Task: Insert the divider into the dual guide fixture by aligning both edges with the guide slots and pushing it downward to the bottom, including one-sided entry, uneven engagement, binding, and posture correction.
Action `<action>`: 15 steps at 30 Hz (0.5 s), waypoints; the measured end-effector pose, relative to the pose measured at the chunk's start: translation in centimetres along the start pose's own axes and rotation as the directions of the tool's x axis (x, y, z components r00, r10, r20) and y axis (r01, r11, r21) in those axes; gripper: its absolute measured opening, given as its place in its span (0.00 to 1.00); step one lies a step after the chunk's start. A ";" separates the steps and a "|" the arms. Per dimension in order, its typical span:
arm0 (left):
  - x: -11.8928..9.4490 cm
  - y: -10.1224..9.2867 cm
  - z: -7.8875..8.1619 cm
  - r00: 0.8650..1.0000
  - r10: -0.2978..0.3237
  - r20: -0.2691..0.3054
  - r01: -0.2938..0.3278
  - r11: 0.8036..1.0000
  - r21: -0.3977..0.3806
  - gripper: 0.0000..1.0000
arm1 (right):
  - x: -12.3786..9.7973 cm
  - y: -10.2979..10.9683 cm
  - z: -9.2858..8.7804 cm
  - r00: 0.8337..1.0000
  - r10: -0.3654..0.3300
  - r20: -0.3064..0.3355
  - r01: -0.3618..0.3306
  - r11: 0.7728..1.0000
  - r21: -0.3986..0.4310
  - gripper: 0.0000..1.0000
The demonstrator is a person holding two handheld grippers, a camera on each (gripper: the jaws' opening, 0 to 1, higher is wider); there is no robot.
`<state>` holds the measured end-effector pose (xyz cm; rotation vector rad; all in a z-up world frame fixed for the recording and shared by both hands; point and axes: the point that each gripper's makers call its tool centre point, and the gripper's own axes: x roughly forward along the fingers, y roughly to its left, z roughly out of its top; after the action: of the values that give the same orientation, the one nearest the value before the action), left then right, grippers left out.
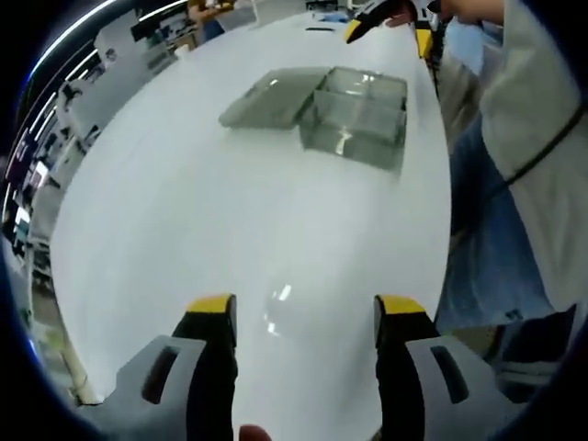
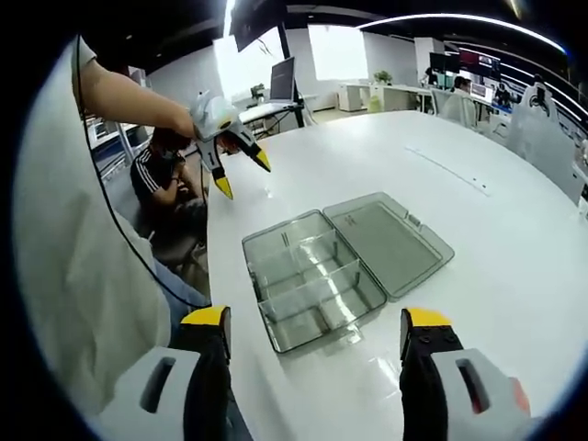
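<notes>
A clear plastic box (image 2: pixel 312 280) lies on the white table (image 2: pixel 478 276) with its hinged lid (image 2: pixel 390 239) folded flat open beside it. Clear partitions split its inside into compartments. My right gripper (image 2: pixel 315 320) hovers open just short of the box, with nothing between the jaws. A hand holds my left gripper (image 2: pixel 243 175) open in the air beyond the box's far left corner. In the left gripper view the box (image 1: pixel 354 115) and lid (image 1: pixel 266 96) sit far across the table. My left gripper (image 1: pixel 305 308) is open and empty over bare tabletop. The right gripper (image 1: pixel 388 37) shows past the box.
The table edge (image 1: pixel 441 184) runs close by the box, with the person's light shirt (image 2: pixel 83 276) and trousers (image 1: pixel 487 239) alongside it. A seated person in black (image 2: pixel 161 170) is beyond the edge. Desks, monitors and chairs (image 2: pixel 542 110) ring the room.
</notes>
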<state>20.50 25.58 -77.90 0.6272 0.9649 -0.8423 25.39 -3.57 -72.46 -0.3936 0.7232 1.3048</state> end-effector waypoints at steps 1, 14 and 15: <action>0.1 0.1 -0.2 1.000 -0.001 -0.007 0.001 1.000 0.004 0.56 | 0.0 0.0 0.0 1.000 0.001 0.000 -0.001 1.000 -0.001 0.73; 1.1 0.3 -0.9 0.997 -0.044 -0.068 0.050 0.995 0.084 0.46 | -0.1 0.2 -0.1 1.000 0.003 -0.015 -0.003 1.000 -0.004 0.72; 1.2 0.4 -0.9 0.996 -0.047 -0.071 0.053 0.995 0.086 0.45 | -0.1 0.2 -0.1 1.000 0.003 -0.016 -0.003 1.000 -0.004 0.72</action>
<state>20.73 26.12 -79.32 0.7140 1.0138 -0.9159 25.18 -3.70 -72.42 -0.4066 0.7351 1.3071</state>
